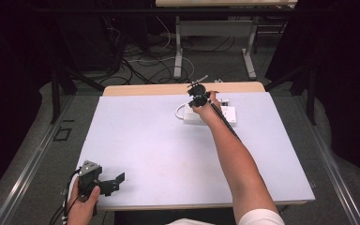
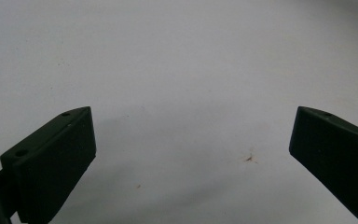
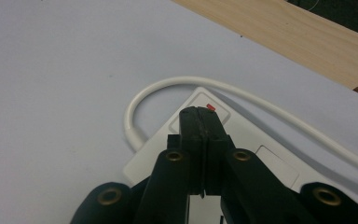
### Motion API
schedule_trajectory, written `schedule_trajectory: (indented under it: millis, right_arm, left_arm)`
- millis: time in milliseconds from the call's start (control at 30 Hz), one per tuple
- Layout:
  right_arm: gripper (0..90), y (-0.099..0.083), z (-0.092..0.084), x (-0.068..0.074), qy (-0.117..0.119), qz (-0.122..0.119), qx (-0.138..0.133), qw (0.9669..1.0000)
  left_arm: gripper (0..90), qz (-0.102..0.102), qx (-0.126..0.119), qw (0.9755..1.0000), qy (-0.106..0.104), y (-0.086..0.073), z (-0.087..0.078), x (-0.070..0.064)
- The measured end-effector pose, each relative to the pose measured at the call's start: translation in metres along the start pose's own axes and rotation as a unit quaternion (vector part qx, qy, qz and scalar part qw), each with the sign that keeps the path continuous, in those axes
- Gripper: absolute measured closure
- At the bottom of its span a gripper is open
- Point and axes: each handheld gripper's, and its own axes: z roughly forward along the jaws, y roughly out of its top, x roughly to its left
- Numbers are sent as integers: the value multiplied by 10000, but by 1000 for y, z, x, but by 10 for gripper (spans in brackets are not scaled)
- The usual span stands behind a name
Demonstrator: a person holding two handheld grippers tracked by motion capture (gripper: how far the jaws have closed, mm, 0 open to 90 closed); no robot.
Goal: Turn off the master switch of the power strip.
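Note:
A white power strip (image 1: 228, 116) lies at the far middle of the table, its white cable (image 1: 179, 111) looping off its left end. My right gripper (image 1: 198, 99) is over that end, held by an outstretched arm. In the right gripper view its jaws (image 3: 200, 114) are shut with nothing between them, and the tips sit right at the strip's switch (image 3: 216, 114), which bears a red mark (image 3: 210, 106). The cable (image 3: 168, 86) curves around beyond. My left gripper (image 1: 116, 181) rests at the table's near-left corner, open; in its own view the left gripper (image 2: 194, 112) spans bare table.
The table top (image 1: 145, 140) is pale with a wooden strip (image 1: 159, 89) along its far edge. Behind it stands another table's legs (image 1: 178, 51) among loose floor cables (image 1: 140, 61). Dark curtains flank both sides.

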Motion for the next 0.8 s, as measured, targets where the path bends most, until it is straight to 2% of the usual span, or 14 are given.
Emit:
schedule_trajectory:
  millis: [133,200,267,333,400,500,533,600,633,733,767,800]
  right_arm:
    - [900,-1,3,3,8,-19,64,10000]
    - [900,-1,4,3,-38,-112,30,9999]
    - [900,-1,4,5,-42,-44,6,10000]
    - [900,0,5,4,-38,-122,-52,9999]
    - [900,0,6,4,-55,-92,-47,9999]
    - [900,1,8,3,-139,-180,-86,9997]
    - [900,1,10,1,-98,-188,-131,9997]
    - [900,1,12,1,-46,-125,-167,9998]
    - [900,1,14,0,-23,-56,-54,10000]
    - [900,2,17,0,23,-59,-32,10000]
    - [900,3,17,1,-33,-65,14,10000]
    - [900,3,18,1,-35,-80,-50,9999]
  left_arm:
    - [5,20,29,10000,-22,0,-1,0]
    - [5,10,-4,10000,-4,0,0,0]
    - [5,-2,-35,10000,-2,0,0,0]
    - [5,1,27,10000,-22,0,-1,0]
    - [6,-3,24,10000,-20,0,-2,0]
    - [5,-42,-19,10000,-10,-1,-2,1]
    - [5,-54,-29,10000,-8,-1,-2,1]
    - [5,-62,-43,10000,-5,-1,-1,1]
    - [5,-62,-44,10000,-4,-1,-1,1]
    - [5,-57,9,10000,-19,-1,-1,1]
    - [5,-59,10,10000,-20,-1,-1,1]
    - [5,-58,20,10000,-32,-1,-1,1]
